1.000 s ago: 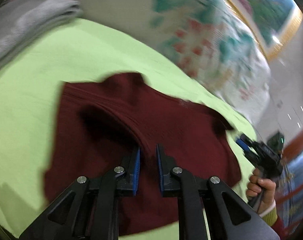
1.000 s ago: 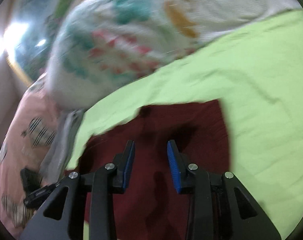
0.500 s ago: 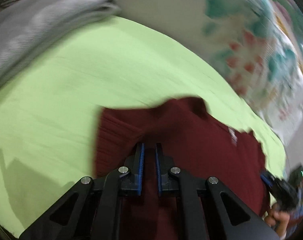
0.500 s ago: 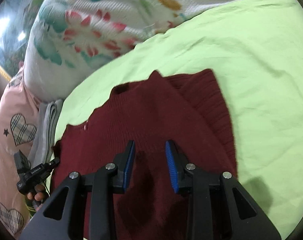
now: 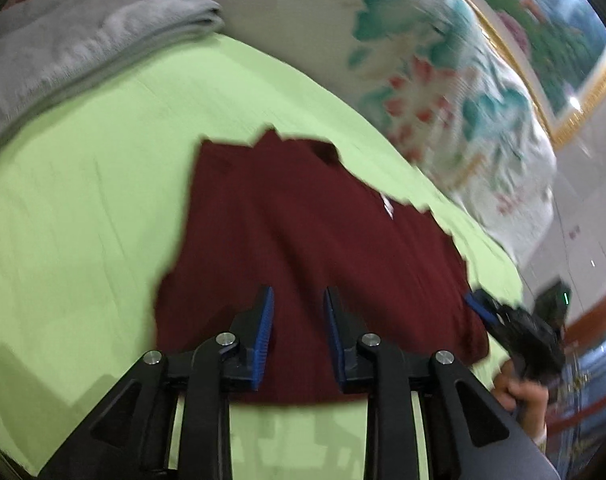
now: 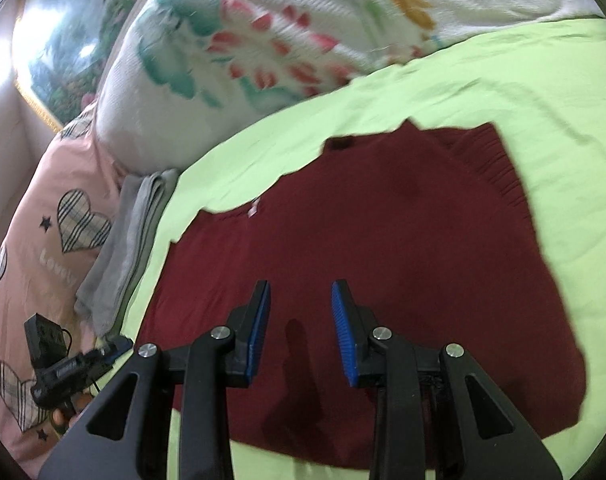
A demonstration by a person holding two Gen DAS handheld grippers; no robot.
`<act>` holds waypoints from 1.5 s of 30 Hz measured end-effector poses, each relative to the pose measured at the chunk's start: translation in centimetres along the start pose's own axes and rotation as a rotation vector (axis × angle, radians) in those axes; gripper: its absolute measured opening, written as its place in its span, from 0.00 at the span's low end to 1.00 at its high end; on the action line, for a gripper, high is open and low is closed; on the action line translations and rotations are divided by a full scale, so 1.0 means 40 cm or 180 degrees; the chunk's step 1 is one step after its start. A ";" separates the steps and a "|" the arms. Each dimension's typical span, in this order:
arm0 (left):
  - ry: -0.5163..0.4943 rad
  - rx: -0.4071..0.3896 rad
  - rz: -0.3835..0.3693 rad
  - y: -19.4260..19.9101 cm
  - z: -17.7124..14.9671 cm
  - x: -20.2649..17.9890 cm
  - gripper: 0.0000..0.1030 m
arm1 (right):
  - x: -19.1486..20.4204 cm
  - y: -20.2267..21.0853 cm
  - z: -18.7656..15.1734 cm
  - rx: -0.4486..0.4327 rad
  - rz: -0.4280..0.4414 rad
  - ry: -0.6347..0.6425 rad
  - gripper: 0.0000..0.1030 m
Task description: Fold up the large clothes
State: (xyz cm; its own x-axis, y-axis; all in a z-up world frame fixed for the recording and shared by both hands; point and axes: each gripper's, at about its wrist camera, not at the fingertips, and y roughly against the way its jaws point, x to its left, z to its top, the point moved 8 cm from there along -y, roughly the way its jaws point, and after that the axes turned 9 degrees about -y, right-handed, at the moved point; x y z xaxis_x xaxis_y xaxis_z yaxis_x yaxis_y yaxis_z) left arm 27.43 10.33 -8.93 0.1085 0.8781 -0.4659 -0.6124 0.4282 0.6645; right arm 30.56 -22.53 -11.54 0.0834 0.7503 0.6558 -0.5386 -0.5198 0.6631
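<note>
We hover both grippers, left gripper (image 5: pixel 297 334) opening, right gripper (image 6: pixel 301 330) parted and empty, above the maroon sweater (image 6: pixel 383 248); next, probably pinch its near hem evenly.

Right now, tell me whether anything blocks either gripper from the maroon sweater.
Nothing visible does. The maroon sweater lies flat on the green sheet directly under both grippers. The left gripper is opening with nothing between its pads; the right gripper is open and empty. The grey folded cloth lies off to the side.
</note>
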 end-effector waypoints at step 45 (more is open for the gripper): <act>-0.0545 -0.0529 -0.0340 -0.092 0.126 -0.336 0.09 | 0.047 -0.228 -0.069 0.0776 0.0637 -0.0597 0.01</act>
State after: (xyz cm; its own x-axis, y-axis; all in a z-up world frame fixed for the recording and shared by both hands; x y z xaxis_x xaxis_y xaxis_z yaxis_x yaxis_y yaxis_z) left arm 32.19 -1.97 -2.18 0.3017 0.8593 -0.4131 -0.7091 0.4918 0.5052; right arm 33.31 -15.26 -17.37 0.1609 0.5477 0.8210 -0.3461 -0.7477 0.5667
